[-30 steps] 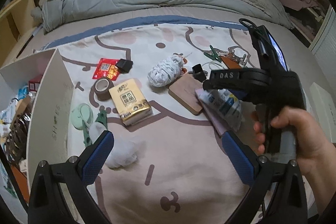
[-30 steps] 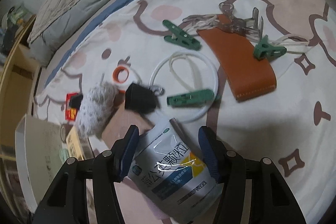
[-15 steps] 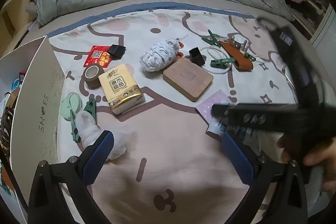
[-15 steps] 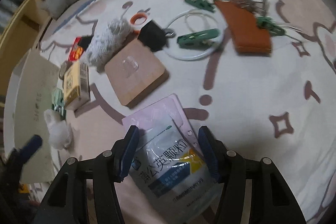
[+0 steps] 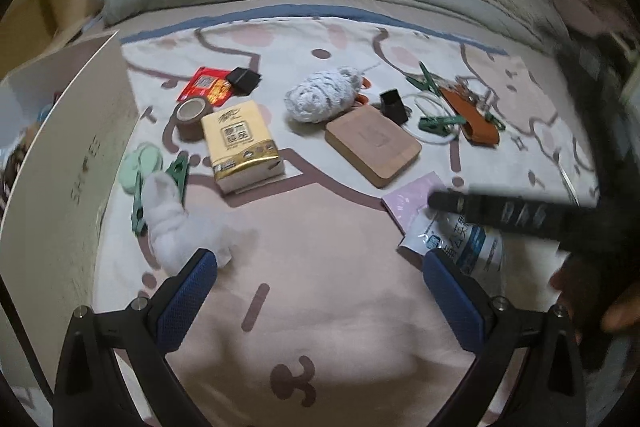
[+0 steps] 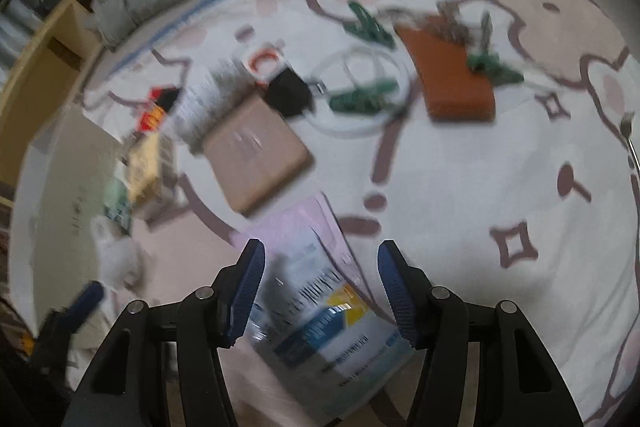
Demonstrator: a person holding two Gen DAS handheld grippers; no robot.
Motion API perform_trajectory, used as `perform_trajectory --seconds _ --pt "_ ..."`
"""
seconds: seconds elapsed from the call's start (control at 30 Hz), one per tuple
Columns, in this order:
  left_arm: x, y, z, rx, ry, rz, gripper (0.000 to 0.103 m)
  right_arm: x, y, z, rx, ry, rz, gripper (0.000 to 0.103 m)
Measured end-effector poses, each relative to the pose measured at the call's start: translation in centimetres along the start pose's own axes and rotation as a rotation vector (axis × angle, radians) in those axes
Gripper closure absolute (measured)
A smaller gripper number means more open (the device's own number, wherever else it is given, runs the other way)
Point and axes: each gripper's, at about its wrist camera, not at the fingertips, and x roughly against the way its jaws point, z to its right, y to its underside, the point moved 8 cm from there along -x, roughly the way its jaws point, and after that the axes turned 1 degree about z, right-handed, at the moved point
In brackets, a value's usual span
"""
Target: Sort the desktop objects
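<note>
My right gripper (image 6: 320,251) is shut on a white and blue pouch (image 6: 316,319) that sits upright between its pads. In the left wrist view the pouch (image 5: 464,247) hangs at the right under one of that gripper's dark fingers (image 5: 500,211). A pink packet (image 6: 296,227) lies behind the pouch; whether it is held too I cannot tell. My left gripper (image 5: 320,263) stands wide open over bare sheet, with a white cloth (image 5: 172,223) just beyond its left pad.
On the sheet lie a yellow tissue pack (image 5: 240,147), a wooden block (image 5: 372,147), a yarn ball (image 5: 324,97), a tape roll (image 5: 192,113), a brown leather case (image 5: 472,115) and green pegs. An open white box (image 5: 60,167) stands at the left. Pillows lie behind.
My right gripper carried the pouch away from above the wooden block, toward the lower right of the left wrist view. The left gripper sank a little and stayed open.
</note>
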Motion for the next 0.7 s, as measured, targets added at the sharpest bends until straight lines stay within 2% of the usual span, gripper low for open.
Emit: perform_trajectory --seconds 0.1,0.23,0.33,0.53,0.7 --pt "0.1 -0.3 -0.4 0.024 -0.007 0.016 0.0 0.2 0.5 0.7 0.0 -0.013 0.005 0.044" --pt "0.1 -0.6 -0.9 0.021 -0.038 0.048 0.0 1.0 1.2 2.1 0.028 0.018 0.012 0.044" --pt "0.0 -0.7 -0.8 0.03 -0.032 0.047 0.0 1.6 2.0 3.4 0.048 0.037 0.008 0.044" --pt "0.1 -0.5 0.3 -0.016 -0.036 0.064 0.0 2.6 2.9 5.7 0.064 0.098 -0.015 0.043" --pt "-1.0 0.6 0.7 -0.055 -0.075 0.042 0.0 3.8 1.2 7.1 -0.019 0.11 0.06 0.043"
